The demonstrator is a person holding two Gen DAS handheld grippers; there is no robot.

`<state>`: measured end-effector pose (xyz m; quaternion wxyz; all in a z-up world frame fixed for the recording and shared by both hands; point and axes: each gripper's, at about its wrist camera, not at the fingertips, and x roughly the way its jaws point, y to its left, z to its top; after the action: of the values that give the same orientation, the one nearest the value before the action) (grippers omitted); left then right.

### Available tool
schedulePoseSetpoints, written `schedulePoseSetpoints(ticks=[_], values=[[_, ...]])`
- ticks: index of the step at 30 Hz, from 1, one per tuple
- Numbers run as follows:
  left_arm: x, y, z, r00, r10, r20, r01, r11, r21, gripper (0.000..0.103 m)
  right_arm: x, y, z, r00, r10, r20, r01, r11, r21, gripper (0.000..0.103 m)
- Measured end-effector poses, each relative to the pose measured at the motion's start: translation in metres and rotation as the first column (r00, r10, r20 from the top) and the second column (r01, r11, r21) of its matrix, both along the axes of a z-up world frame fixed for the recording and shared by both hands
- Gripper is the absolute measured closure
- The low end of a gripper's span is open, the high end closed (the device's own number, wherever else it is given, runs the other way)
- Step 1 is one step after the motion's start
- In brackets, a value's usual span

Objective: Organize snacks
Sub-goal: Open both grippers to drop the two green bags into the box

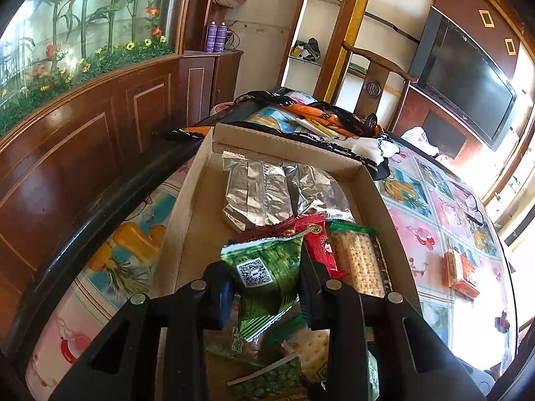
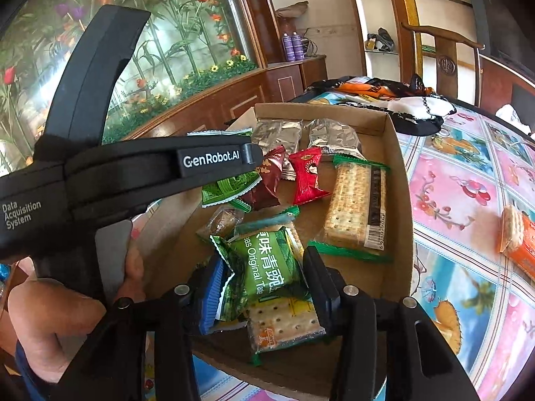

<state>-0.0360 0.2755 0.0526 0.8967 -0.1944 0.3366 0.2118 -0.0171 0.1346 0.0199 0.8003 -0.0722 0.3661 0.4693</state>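
So we're both parked over the cardboard box (image 2: 398, 153) on the counter (image 2: 451, 193) with its flowery cover, and it's crowded in there: two silver foil packs (image 1: 267, 190) at the far end, a red packet (image 2: 309, 177) and a dark red one (image 2: 267, 180) mid-box, and a long cracker sleeve (image 2: 357, 207) along the right wall. A pile of clothing (image 1: 334, 127) sits past the box, and an orange cracker pack (image 2: 516, 237) lies out on the counter, well apart. Our left gripper (image 1: 264, 284) has its fingers clamped on a green QR-code packet (image 1: 264, 267), held above the box. Our right gripper (image 2: 264, 280) has a green pea packet (image 2: 267, 267) between its fingers, over a square cracker pack (image 2: 284, 320); can't tell if the pads press on it.
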Motion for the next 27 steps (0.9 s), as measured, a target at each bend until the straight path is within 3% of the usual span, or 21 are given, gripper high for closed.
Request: schedulePoseSetpoints(ticks=[4, 9, 13, 18, 27], values=[[-0.001, -0.001, 0.000, 1.000, 0.003, 0.004, -0.003, 1.000, 0.002, 0.071, 0.001, -0.001, -0.001, 1.000, 0.000, -0.003, 0.000, 1.000, -0.001, 0.050], [-0.003, 0.002, 0.001, 1.000, 0.013, 0.016, -0.013, 1.000, 0.001, 0.058, 0.000, -0.005, 0.001, 1.000, -0.004, -0.012, 0.004, 1.000, 0.009, 0.044], [-0.005, 0.003, 0.002, 1.000, 0.015, 0.025, -0.015, 1.000, -0.007, 0.057, -0.001, -0.007, 0.004, 1.000, -0.007, -0.009, 0.007, 1.000, 0.021, 0.041], [-0.009, 0.005, 0.004, 0.999, 0.020, 0.048, -0.020, 1.000, -0.005, 0.047, 0.002, -0.016, 0.009, 1.000, -0.013, -0.026, 0.015, 0.998, 0.054, 0.040], [-0.009, -0.006, 0.010, 0.997, -0.011, 0.079, 0.010, 1.000, 0.015, 0.045, 0.013, -0.039, 0.020, 0.994, -0.105, -0.040, 0.108, 0.989, 0.099, 0.036]])
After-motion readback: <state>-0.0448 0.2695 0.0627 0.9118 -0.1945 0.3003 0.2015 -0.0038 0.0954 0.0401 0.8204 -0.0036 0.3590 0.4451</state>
